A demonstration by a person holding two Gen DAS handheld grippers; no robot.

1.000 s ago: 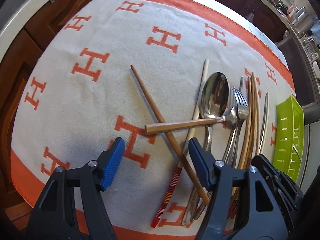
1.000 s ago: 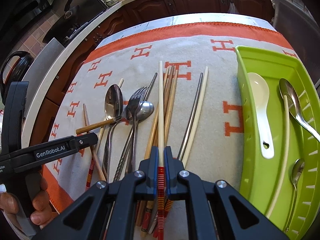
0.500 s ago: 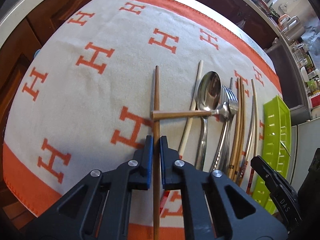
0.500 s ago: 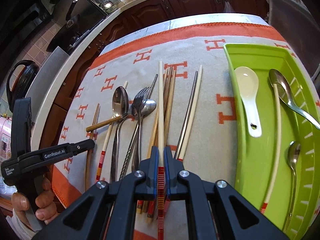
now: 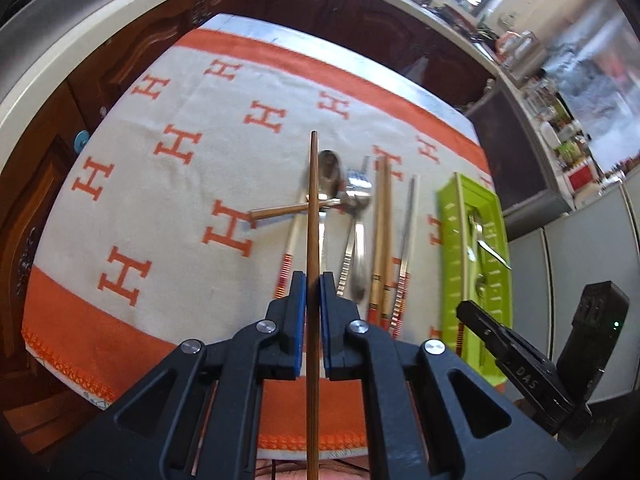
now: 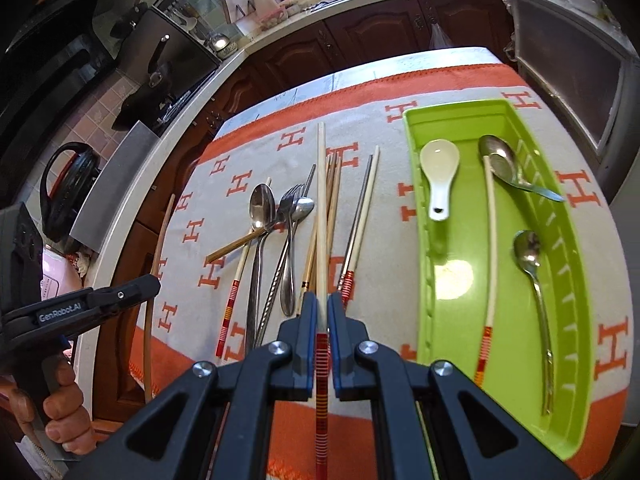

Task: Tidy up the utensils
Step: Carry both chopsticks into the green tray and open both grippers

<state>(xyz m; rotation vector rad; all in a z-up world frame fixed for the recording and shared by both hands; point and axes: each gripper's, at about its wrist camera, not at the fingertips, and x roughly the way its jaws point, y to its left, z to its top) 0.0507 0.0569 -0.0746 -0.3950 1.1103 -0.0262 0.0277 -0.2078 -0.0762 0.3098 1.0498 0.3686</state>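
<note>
My left gripper (image 5: 313, 284) is shut on a brown wooden chopstick (image 5: 313, 216), held lifted above the cloth and pointing away. My right gripper (image 6: 319, 307) is shut on a cream chopstick with a red-striped end (image 6: 321, 208), also raised over the pile. On the cloth lies a heap of spoons, a fork (image 6: 289, 204) and several chopsticks (image 6: 332, 200). The green tray (image 6: 420, 184) at the right holds a white ceramic spoon (image 6: 439, 176), two metal spoons (image 6: 528, 256) and one cream chopstick (image 6: 493, 240).
An orange-and-white cloth with H marks (image 5: 180, 168) covers the table. Dark wooden cabinets and a curved counter edge (image 6: 168, 136) surround it. A person's hand (image 6: 60, 412) grips the left tool at the table's left edge. Open cloth lies left of the pile.
The left gripper closed on the brown chopstick and lifted it off the cloth. Both grippers have risen and pulled back, so the table looks farther away. The right keeps its cream chopstick.
</note>
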